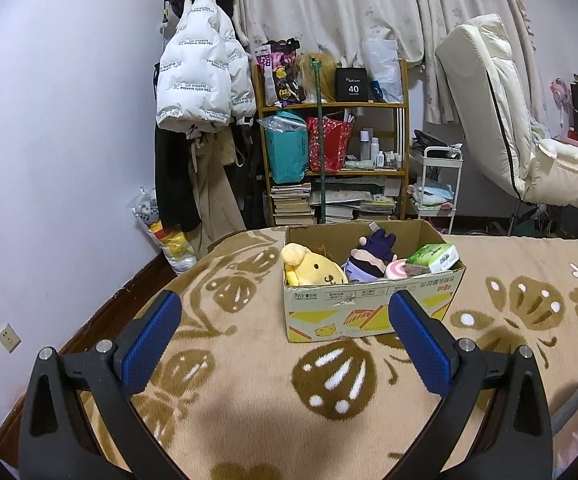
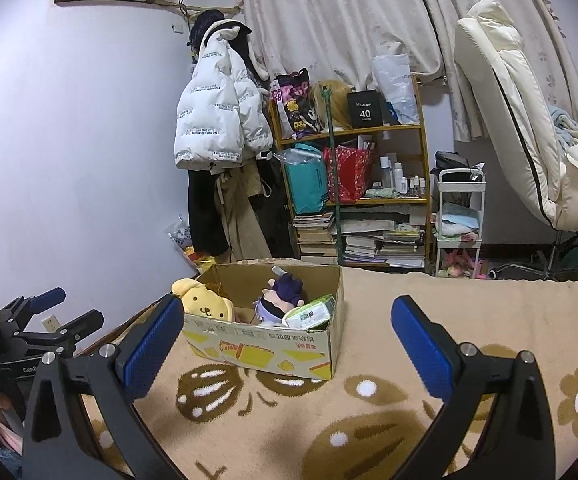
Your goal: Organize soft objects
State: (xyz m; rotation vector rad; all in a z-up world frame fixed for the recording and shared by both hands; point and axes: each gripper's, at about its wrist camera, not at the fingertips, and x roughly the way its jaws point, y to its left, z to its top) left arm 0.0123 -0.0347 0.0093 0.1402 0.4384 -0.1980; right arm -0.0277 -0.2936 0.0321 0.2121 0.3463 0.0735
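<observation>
A cardboard box (image 1: pixel 369 312) (image 2: pixel 261 350) stands on the bed's tan blanket (image 1: pixel 249 360). Inside lie a yellow dog plush (image 1: pixel 313 270) (image 2: pixel 205 304), a purple-haired doll (image 1: pixel 371 258) (image 2: pixel 279 300), a pink round item (image 1: pixel 396 270) and a green tissue pack (image 1: pixel 433 258) (image 2: pixel 309 314). My left gripper (image 1: pixel 285 308) is open and empty, just in front of the box. My right gripper (image 2: pixel 289 312) is open and empty, in front of the box and a little to its right. The left gripper (image 2: pixel 65 312) also shows at the left edge of the right wrist view.
A wooden shelf (image 1: pixel 333 140) with bags and books stands beyond the bed, coats (image 1: pixel 201 80) hang to its left, a white cart (image 1: pixel 439 184) and a cream chair (image 1: pixel 509 120) are to the right. A bag of plush toys (image 1: pixel 165 232) sits on the floor.
</observation>
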